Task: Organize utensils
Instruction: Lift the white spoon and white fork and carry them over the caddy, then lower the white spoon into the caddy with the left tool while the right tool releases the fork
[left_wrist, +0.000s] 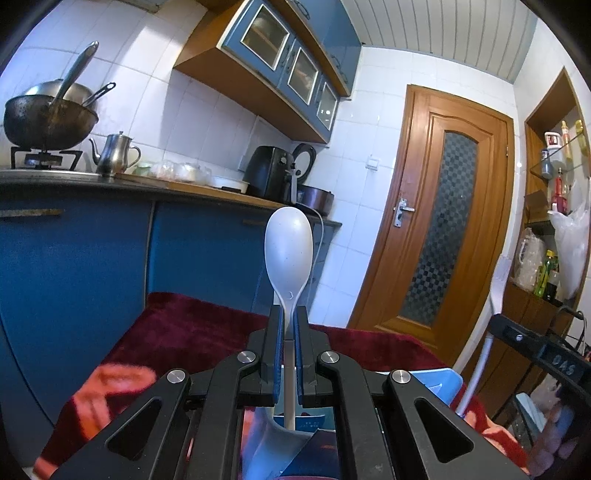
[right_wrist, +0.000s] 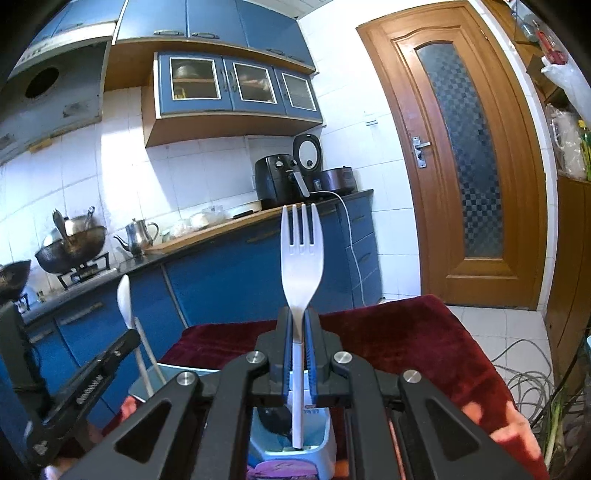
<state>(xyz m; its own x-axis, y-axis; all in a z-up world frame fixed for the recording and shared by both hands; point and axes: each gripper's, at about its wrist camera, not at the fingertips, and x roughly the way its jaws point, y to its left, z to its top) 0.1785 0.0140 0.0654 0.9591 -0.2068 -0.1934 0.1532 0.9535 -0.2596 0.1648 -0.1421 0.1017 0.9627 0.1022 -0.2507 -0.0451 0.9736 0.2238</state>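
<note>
My left gripper is shut on the neck of a white plastic spoon, held upright with its bowl up and its handle end in a light blue holder below. My right gripper is shut on a white plastic fork, tines up, with its handle end inside a light blue holder. The left gripper with the spoon also shows at the left of the right wrist view.
Both grippers hover over a table with a dark red cloth. Behind stand blue kitchen cabinets, a counter with a wok, a kettle and an air fryer. A wooden door is on the right.
</note>
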